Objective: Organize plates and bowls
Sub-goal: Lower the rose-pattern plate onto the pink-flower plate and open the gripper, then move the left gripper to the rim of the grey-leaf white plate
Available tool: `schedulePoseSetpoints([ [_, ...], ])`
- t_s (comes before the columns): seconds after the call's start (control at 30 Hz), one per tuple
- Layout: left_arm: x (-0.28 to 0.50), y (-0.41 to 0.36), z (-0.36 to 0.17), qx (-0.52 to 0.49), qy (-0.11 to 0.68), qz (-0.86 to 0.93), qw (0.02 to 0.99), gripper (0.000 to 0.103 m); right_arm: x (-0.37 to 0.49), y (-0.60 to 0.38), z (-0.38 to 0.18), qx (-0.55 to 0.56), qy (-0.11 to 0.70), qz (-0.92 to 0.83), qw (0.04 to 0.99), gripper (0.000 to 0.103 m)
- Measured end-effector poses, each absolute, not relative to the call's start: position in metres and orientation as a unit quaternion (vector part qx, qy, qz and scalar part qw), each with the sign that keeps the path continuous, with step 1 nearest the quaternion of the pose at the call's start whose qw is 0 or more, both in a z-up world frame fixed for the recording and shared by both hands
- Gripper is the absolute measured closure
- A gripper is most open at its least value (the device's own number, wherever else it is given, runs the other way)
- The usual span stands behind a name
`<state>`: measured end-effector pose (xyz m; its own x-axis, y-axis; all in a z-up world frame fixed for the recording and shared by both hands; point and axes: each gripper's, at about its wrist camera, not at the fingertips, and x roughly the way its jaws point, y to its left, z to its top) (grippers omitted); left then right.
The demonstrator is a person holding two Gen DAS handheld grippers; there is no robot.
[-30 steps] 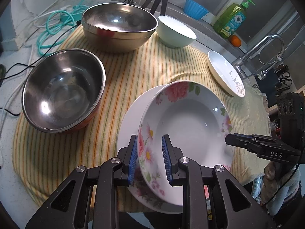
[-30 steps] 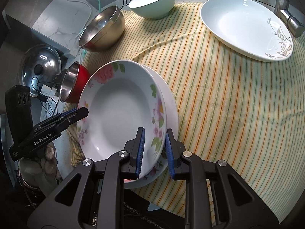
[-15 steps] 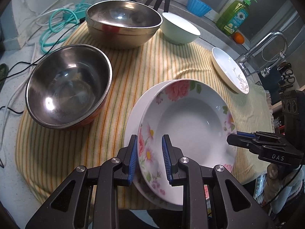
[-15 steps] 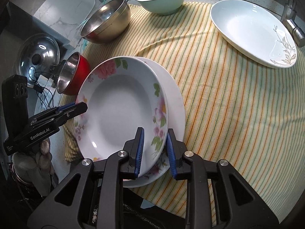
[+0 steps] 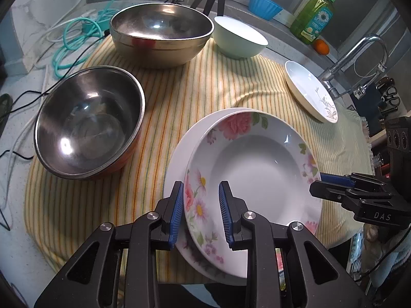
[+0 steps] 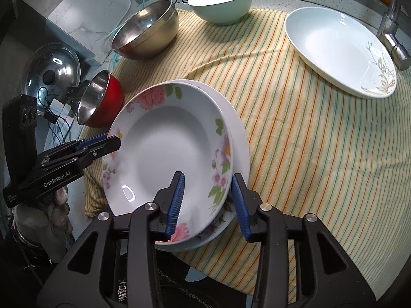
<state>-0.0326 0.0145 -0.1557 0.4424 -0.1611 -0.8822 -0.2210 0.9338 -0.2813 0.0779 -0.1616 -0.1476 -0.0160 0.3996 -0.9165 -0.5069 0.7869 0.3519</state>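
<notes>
Floral plates (image 5: 257, 164), two stacked — three more bowls; left gripper (image 5: 201, 206) clamping the rim, right gripper (image 6: 208, 200) opening around it.

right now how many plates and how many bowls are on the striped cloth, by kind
plates: 3 – flowered plate on a white plate, plus the leaf-print plate
steel bowls: 2 – big steel bowl, red-sided steel bowl
pale green bowl: 1
total: 6
</notes>
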Motion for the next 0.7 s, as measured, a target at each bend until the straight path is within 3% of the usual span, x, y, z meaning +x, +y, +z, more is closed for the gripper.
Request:
schedulePoseSetpoints([
  [0.13, -0.033, 0.015, -0.154, -0.179, 0.526, 0.019, 0.831, 0.076, 0.077, -0.162, -0.143, -0.05, 0.626, 0.325, 0.707, 0.06],
  [0.2, -0.033, 0.015, -0.152, -0.177, 0.524, 0.02, 0.833, 0.075, 0.077, -0.164, -0.14, -0.045, 0.622, 0.323, 0.712, 0.049],
  [0.33, -0.034, 0.015, -0.146, -0.175, 0.517, 0.021, 0.837, 0.073, 0.081, -0.173, -0.133, -0.032, 0.612, 0.32, 0.723, 0.047],
  [0.43, -0.033, 0.015, -0.141, -0.18, 0.51, 0.017, 0.841, 0.069, 0.088, -0.185, -0.128, -0.014, 0.604, 0.309, 0.734, 0.036],
  [0.53, -0.028, 0.013, -0.134, -0.184, 0.501, 0.009, 0.846, 0.062, 0.096, -0.2, -0.122, 0.006, 0.597, 0.29, 0.748, 0.035],
  [0.7, -0.005, -0.002, -0.128, -0.178, 0.489, -0.011, 0.854, 0.062, 0.115, -0.235, -0.113, 0.032, 0.58, 0.254, 0.773, 0.035],
])
